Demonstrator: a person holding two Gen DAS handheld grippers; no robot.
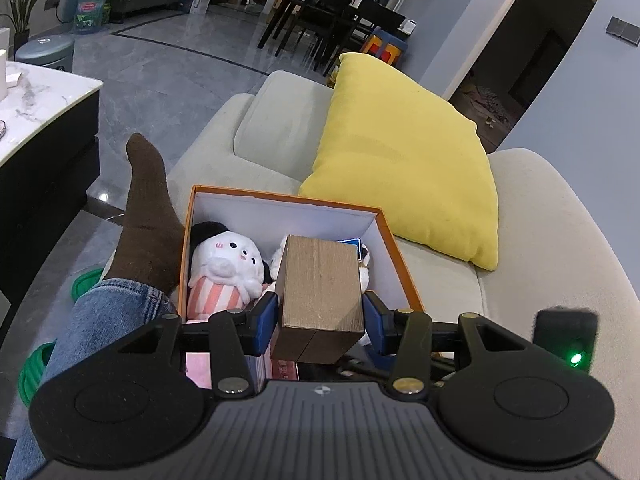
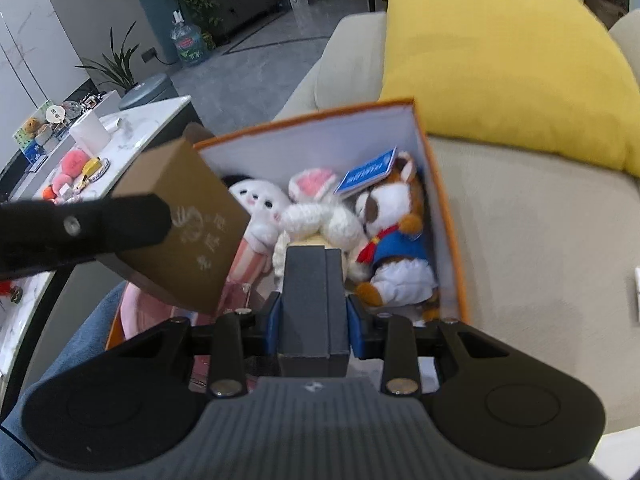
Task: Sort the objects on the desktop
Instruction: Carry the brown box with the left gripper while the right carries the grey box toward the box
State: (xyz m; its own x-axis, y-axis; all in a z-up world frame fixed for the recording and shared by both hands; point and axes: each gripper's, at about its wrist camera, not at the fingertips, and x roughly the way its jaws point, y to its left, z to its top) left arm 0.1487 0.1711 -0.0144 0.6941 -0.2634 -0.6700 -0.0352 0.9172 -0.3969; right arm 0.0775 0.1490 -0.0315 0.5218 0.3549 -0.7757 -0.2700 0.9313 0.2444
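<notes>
**A:** What does each hand-held gripper have hold of?

**B:** The left hand-held gripper (image 1: 320, 314) is closed part-way, its blue pads pressed against both sides of a brown cardboard box (image 1: 320, 280), a plain rectangular carton with a taped seam along its top. The right hand-held gripper (image 2: 313, 316) is closed narrower on a dark grey block (image 2: 314, 304), matte and slab-shaped, with a pale edge showing at its far end.

**A:** Where are those two things?

**B:** Both hang over an open orange storage box (image 1: 400, 252) with white inner walls, which rests on a beige sofa (image 1: 560, 240). In the right view the cardboard box is tilted above the storage box's left rim, with faint white writing on one face.

**A:** What lies inside?

**B:** Soft toys, all fuzzy: a white round-faced plush (image 1: 228, 264) in a pink-striped outfit, a white bunny plush (image 2: 320, 208) with pink ears, and a brown-and-white plush (image 2: 400, 240) in a blue top, with a blue card (image 2: 366, 172) beside its head.

**A:** And around it?

**B:** A smooth yellow cushion (image 1: 404, 156) leans just behind the storage box. A marble-topped counter (image 2: 136, 132) stands to the left, carrying small objects.
</notes>
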